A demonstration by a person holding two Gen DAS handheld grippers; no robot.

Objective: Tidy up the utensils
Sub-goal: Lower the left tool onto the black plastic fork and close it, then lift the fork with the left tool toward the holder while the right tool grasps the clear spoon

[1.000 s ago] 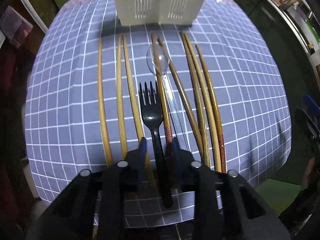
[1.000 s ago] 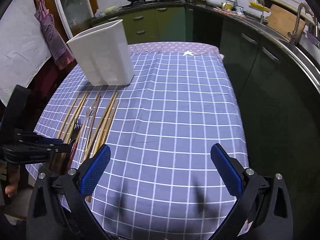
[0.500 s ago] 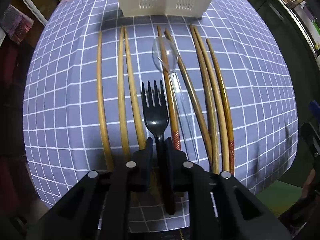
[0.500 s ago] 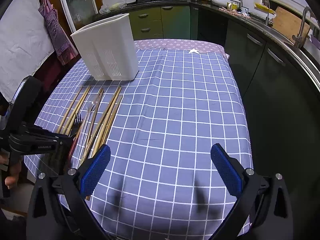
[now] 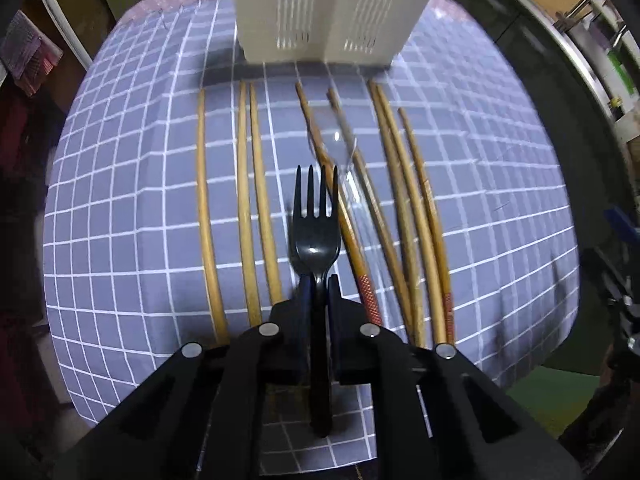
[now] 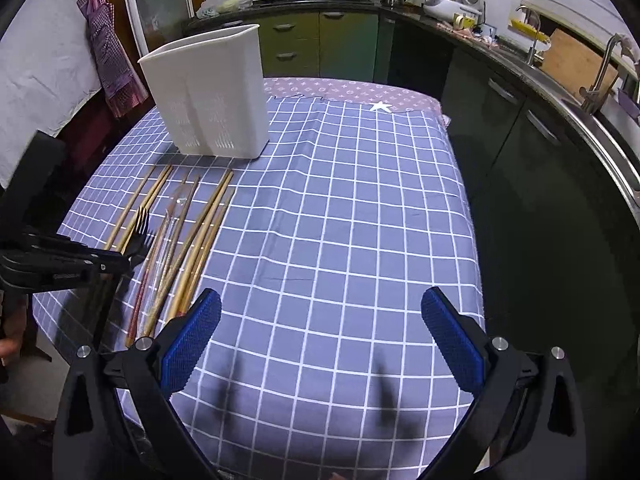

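Left hand-held gripper (image 5: 319,280) has clamped shut on the black plastic fork (image 5: 316,236) since a second ago, wooden chopsticks (image 5: 256,208) either side; right hand-held gripper (image 6: 320,344) gapes empty.

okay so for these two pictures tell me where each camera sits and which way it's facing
Left wrist: on the left gripper, looking steeply down its fingers, shut on the black fork, toward the chopsticks and white holder.
Right wrist: on the right gripper, open and empty, looking across the checked tablecloth toward the kitchen counter; a hand shows at the left edge.
Shared: fork, chopsticks, holder, tablecloth, left gripper.
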